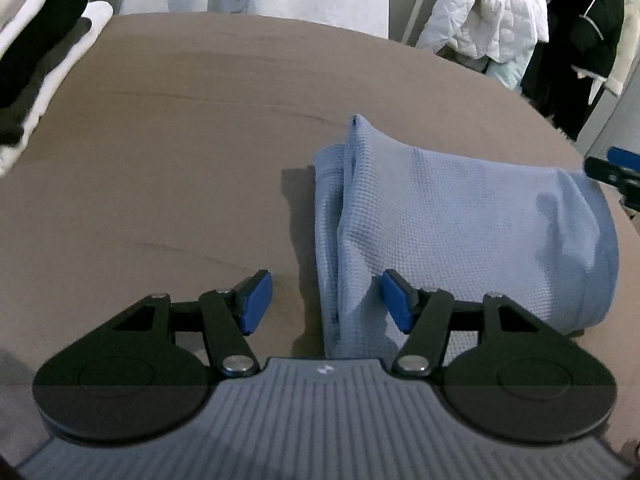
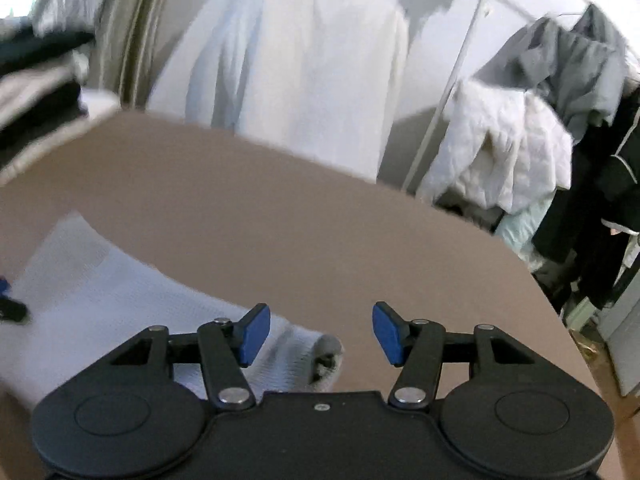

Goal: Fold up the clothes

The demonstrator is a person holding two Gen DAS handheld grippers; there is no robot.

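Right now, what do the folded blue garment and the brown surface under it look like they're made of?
Folded blue garment: likely cotton waffle knit, matte, judging by its fine grid texture. Brown surface: looks like smooth matte fabric, with faint creases; what lies beneath is hidden.

Brown table [image 1: 180, 128] w/ white wall [image 2: 432, 40], clothes rack [image 2: 560, 100] behind

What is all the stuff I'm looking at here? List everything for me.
folded garment: one, light blue waffle knit, lying right of centre on the brown surface
brown surface: one, covers the table or bed under the garment
stacked clothes: one pile, black and white, far left edge
pale cloth: one, whitish blue, hanging behind the surface
quilted jacket: one, white, hanging far right
dark clothes: several, black and grey, on the rack at far right
left claw: one, black with blue pads, open over the garment's near edge
right claw: one, same make, open, nothing gripped
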